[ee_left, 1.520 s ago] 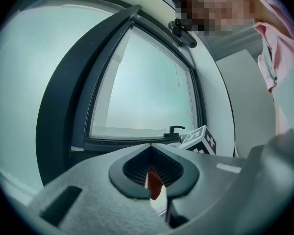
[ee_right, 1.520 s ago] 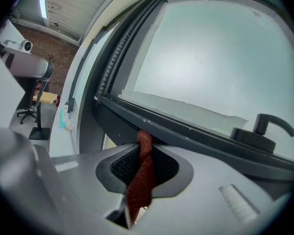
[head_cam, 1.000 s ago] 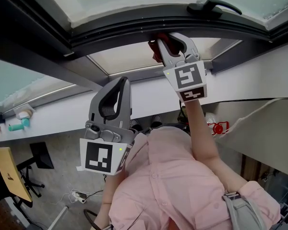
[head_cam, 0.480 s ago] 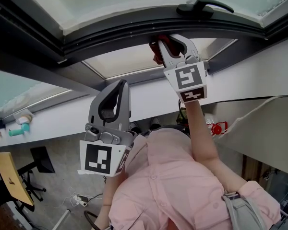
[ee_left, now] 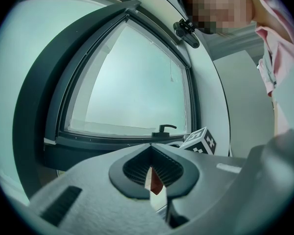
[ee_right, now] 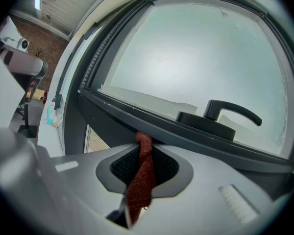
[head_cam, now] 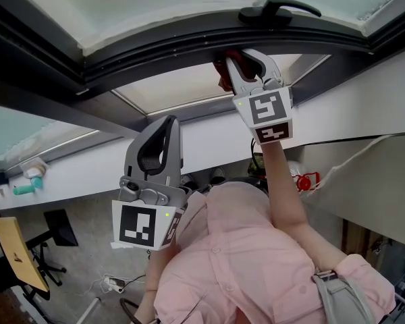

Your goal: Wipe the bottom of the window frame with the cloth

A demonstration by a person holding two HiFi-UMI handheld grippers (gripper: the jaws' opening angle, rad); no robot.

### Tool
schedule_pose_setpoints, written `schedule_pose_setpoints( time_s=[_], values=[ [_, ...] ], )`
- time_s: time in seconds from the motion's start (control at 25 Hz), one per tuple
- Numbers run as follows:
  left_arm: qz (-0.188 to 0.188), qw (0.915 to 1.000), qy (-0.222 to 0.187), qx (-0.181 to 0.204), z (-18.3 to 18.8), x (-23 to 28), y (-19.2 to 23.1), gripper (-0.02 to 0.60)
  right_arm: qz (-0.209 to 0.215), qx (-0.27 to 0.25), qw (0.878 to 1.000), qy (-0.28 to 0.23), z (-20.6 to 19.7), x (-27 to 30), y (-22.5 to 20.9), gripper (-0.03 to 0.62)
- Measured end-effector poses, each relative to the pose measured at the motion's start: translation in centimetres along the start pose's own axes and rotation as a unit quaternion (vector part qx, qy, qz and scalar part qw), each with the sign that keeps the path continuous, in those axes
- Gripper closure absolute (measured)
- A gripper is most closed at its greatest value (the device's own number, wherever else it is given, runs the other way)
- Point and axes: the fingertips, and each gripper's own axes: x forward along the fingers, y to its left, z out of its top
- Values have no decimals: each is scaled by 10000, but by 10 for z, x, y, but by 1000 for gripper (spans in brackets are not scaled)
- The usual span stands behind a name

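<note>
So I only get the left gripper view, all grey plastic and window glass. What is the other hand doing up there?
Observer: The right tool is shut on a rust-red woven cloth.
Visitor: Is that cloth on the window?
Observer: Its top end touches the dark grey bottom rail of the window frame, left of the black lever handle.
Visitor: And where is my tool in all this?
Observer: In the head view, the left tool sits lower than the right one, apart from the frame, close to the person's pink shirt.
</note>
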Motion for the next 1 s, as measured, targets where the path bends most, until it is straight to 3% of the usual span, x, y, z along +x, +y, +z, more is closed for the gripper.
schedule_pose_setpoints(
  time_s=[1.0],
  values=[
    [-15,10000,35,-45,-4,16,-17,588,-234,104,9996,105,-19,-14,-42,532]
  ],
)
